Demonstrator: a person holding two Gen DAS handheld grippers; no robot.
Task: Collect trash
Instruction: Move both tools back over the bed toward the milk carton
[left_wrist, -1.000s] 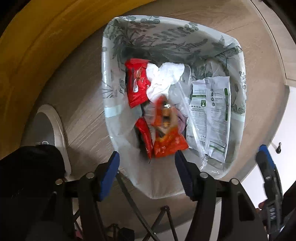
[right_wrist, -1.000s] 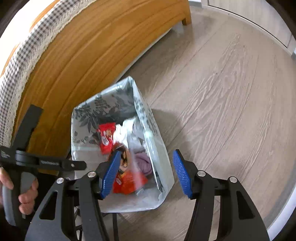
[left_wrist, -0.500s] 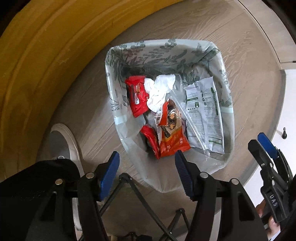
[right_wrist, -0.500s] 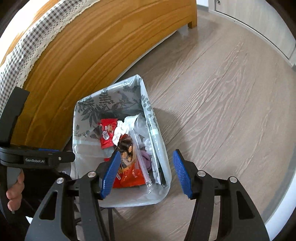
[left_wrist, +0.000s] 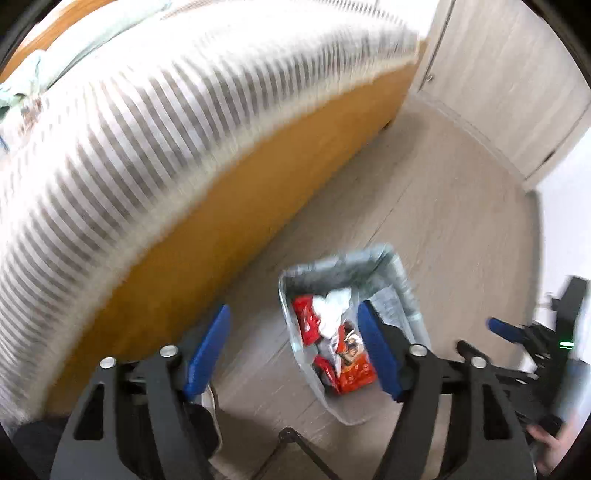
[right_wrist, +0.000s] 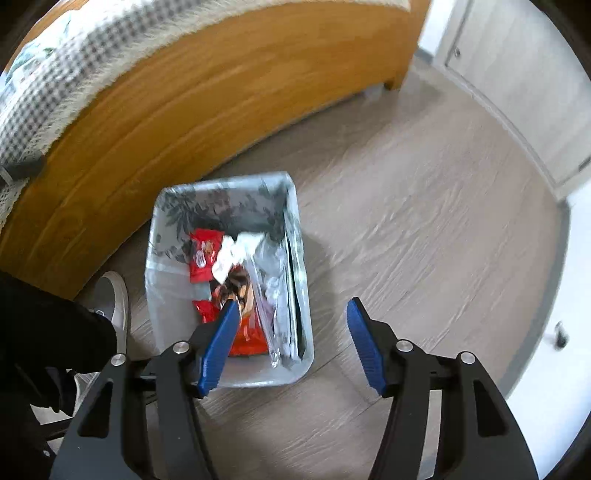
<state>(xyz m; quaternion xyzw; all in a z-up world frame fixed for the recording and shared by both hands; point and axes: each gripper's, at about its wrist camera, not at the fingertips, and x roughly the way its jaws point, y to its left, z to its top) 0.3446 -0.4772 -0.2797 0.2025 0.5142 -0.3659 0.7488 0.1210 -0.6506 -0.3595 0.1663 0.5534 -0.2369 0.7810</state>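
A leaf-printed trash bin (left_wrist: 400, 280) (right_wrist: 295, 236) stands on the wooden floor beside the bed. Inside lie red wrappers (left_wrist: 304, 321) (right_wrist: 203, 253), an orange snack bag (left_wrist: 354, 369) (right_wrist: 251, 334), white tissue (left_wrist: 332, 306) (right_wrist: 236, 251) and clear plastic. My left gripper (left_wrist: 295, 347) hangs high above the bin, its jaws opening with nothing between them. My right gripper (right_wrist: 291, 343) is also above the bin's right edge, open and empty. In the left wrist view the right gripper (left_wrist: 532, 332) shows at the right edge, held by a hand.
A wooden bed frame (right_wrist: 184, 103) with a checked blanket (left_wrist: 147, 122) fills the left and top. A grey shoe (right_wrist: 110, 302) and dark trouser leg stand left of the bin. Cabinet doors (right_wrist: 517, 74) stand at the far right, with open floor (right_wrist: 424, 221) between.
Both grippers have risen away from the bin, the left far more and tilted up, so the bed now fills its view. The bin looks smaller. The left jaws stand wider.
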